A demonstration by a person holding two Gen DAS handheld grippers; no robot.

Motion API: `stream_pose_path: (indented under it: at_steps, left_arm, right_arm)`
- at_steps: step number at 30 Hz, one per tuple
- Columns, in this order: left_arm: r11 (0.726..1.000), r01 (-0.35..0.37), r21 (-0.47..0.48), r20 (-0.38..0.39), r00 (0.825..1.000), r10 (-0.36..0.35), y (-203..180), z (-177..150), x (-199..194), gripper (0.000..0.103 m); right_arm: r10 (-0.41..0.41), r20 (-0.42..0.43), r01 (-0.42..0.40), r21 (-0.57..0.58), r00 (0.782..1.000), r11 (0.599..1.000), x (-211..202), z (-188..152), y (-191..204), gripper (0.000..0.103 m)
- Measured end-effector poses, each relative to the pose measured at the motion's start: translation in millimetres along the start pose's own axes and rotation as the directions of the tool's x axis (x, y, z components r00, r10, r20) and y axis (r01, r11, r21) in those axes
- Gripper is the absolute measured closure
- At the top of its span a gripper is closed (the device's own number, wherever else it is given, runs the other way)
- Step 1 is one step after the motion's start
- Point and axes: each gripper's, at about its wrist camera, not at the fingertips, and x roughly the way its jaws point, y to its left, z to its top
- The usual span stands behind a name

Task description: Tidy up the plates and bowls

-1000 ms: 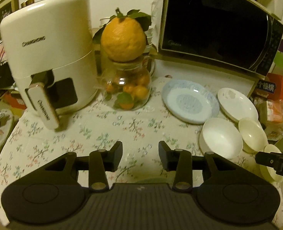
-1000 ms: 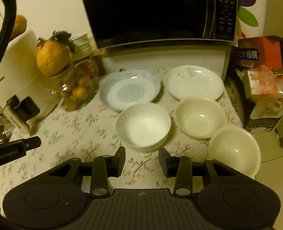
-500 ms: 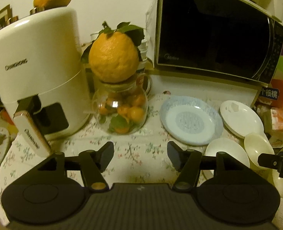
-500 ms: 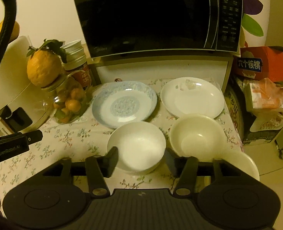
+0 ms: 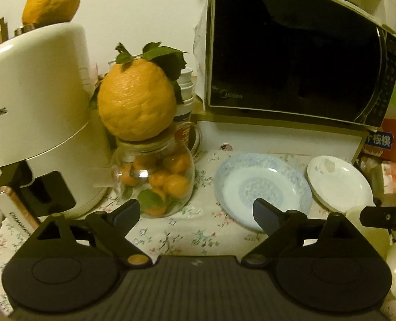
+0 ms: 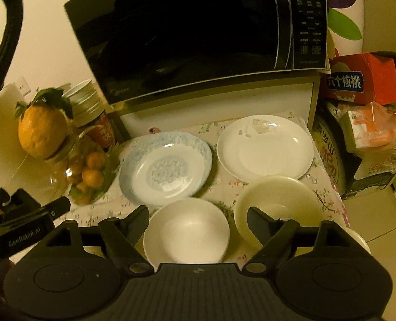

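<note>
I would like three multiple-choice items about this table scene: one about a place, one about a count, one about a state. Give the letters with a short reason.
1. Where does the big orange fruit sit?
A. on the glass jar
B. in a bowl
C. on the blue plate

2. How many plates lie in front of the microwave?
A. one
B. two
C. four

3. What is in the right gripper?
A. a plate
B. a bowl
C. nothing

Answers: 1 A, the fruit rests on the jar's lid. 2 B, the blue patterned plate and the white plate. 3 C, its jaws are opening and grip nothing; the white bowl only lies below.
</note>
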Motion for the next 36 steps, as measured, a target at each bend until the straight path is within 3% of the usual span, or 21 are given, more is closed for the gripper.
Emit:
stream_pose_path:
  at_steps: [8, 13, 23, 36]
  left_arm:
    - [0.997, 0.026, -0.077, -0.040, 0.999, -0.029, -3, 12, 34, 0.010]
    - [0.998, 0.016, -0.066, -0.059, 0.998, -0.020, -9, 11, 53, 0.011]
    - [0.998, -0.003, -0.055, -0.090, 0.996, -0.002, -16, 11, 79, 0.016]
    - [0.992, 0.020, -0.121, -0.192, 0.981, -0.043, -12, 6, 116, 0.041]
  right_arm:
    - [0.043, -0.046, -0.037, 0.116, 0.998, 0.993, 30, 20, -13, 0.023]
    - [0.086, -0.072, -0.075, 0.136, 0.994, 0.988, 55, 30, -12, 0.024]
    - [0.098, -0.107, -0.080, 0.161, 0.989, 0.984, 84, 38, -11, 0.025]
    - [0.099, -0.196, -0.053, 0.229, 0.976, 0.972, 128, 39, -15, 0.038]
